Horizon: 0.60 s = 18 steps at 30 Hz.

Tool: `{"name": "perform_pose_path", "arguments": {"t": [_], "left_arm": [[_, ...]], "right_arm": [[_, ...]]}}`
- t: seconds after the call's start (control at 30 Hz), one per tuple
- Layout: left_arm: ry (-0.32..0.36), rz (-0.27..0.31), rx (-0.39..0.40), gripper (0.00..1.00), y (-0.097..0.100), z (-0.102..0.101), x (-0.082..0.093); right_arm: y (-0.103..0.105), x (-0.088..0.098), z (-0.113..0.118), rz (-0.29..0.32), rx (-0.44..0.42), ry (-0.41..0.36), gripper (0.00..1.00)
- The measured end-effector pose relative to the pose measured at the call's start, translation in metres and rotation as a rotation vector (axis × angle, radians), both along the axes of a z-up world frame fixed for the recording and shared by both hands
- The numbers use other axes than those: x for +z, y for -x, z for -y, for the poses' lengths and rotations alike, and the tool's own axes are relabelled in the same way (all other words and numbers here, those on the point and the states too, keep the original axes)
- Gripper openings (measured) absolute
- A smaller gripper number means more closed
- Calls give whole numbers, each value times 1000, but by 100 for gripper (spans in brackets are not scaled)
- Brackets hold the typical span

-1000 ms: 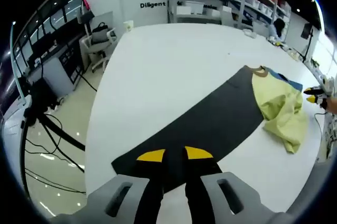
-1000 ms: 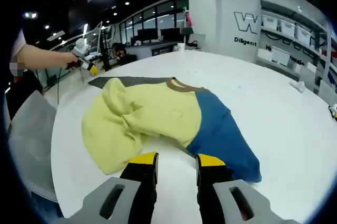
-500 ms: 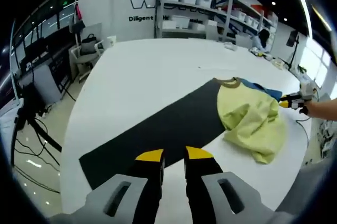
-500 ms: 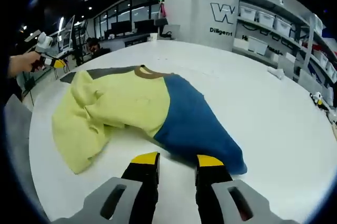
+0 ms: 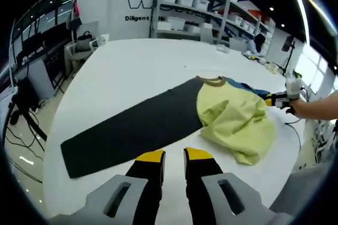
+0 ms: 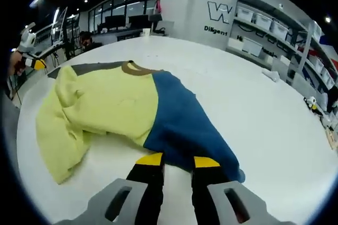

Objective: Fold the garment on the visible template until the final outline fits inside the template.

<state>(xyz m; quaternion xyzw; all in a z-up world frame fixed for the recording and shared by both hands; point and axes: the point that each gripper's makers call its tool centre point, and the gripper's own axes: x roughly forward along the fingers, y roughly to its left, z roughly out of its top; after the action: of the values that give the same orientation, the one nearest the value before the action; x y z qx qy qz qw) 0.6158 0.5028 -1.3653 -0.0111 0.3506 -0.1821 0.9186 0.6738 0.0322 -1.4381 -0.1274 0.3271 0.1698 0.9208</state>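
A crumpled two-tone garment lies on a white table [image 5: 132, 61]: a yellow part [image 5: 232, 119], a blue part [image 5: 247, 86] and a brown collar [image 5: 213, 81]. Its collar end rests on one end of a long dark template strip [image 5: 132, 127]. My left gripper [image 5: 174, 155] hovers open and empty at the strip's near edge. In the right gripper view the yellow part [image 6: 105, 103] sits left and the blue part [image 6: 182, 124] right. My right gripper [image 6: 178, 160] is open, its yellow tips at the blue hem. A hand holds the right gripper [image 5: 279, 99] past the garment.
Shelves with white bins [image 5: 185, 0] line the far wall. Chairs and desks [image 5: 79, 37] stand off the table's left side, with cables and a stand [image 5: 21, 109] on the floor. Small objects [image 6: 312, 104] lie on the table [image 6: 253, 93] far right.
Both cameras have moved: the garment now sits nearer the middle of the left gripper view, and the right gripper has closed in on the blue hem. The garment lies as before.
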Motion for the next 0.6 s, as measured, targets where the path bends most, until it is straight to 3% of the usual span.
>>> {"name": "perform_pose_path", "arguments": {"t": [0.1, 0.23, 0.6], "left_arm": [[3, 1, 5, 18, 1, 0, 1], [2, 3, 8, 17, 1, 0, 2], [18, 9, 4, 15, 1, 7, 3]], "right_arm": [[2, 3, 1, 4, 26, 33, 1], [2, 16, 4, 22, 25, 28, 0], [2, 85, 17, 104, 102, 37, 0]]}}
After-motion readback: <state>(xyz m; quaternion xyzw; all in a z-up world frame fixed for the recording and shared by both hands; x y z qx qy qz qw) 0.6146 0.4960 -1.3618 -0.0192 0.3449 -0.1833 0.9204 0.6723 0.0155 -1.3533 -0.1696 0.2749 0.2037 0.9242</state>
